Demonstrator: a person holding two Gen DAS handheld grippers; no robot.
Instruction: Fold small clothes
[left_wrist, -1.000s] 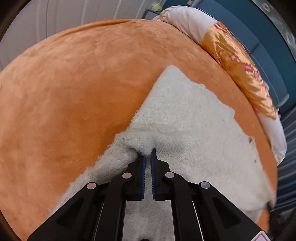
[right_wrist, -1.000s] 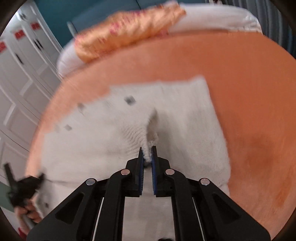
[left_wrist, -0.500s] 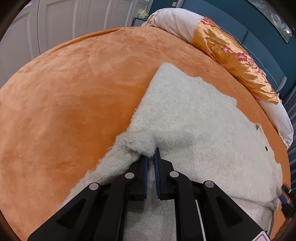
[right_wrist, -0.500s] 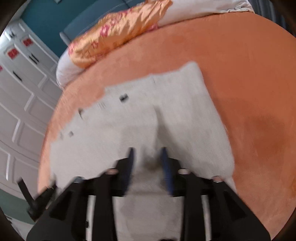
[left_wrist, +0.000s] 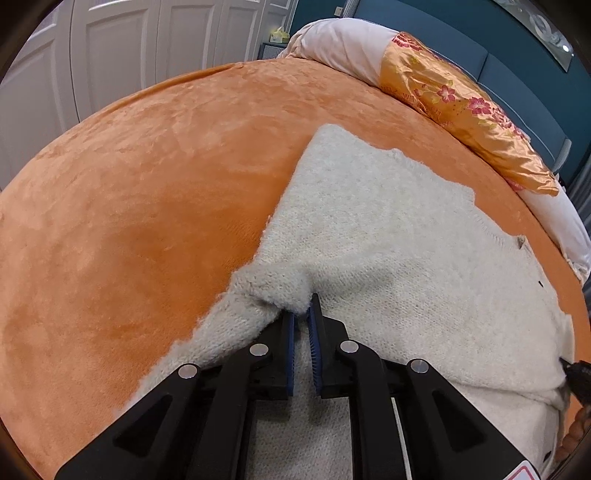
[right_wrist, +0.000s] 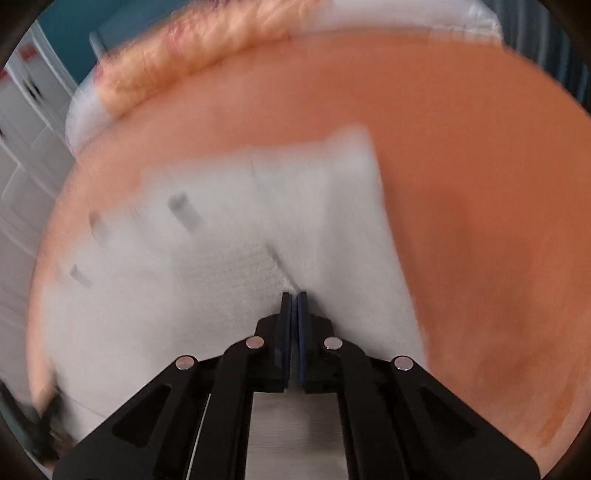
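Left wrist: fuzzy cream sweater (left_wrist: 388, 236), edge bunched.

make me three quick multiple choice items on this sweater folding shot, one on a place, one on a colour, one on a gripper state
1. Where does the floral pillow lie relative to the white knit sweater?
A. on top of it
B. beyond it, at the far edge of the bed
C. under it

2. What colour is the blanket under the sweater?
A. orange
B. green
C. grey

3. What is the left gripper doing?
A. wide open, above bare blanket
B. closed on a pillow corner
C. pinching a bunched fold of the sweater

Answers:
1 B: the pillow sits apart from the sweater, along the bed's far edge by the blue headboard.
2 A: orange plush surrounds the sweater in both views.
3 C: its blue pads stand close together with knit bunched at their tips.
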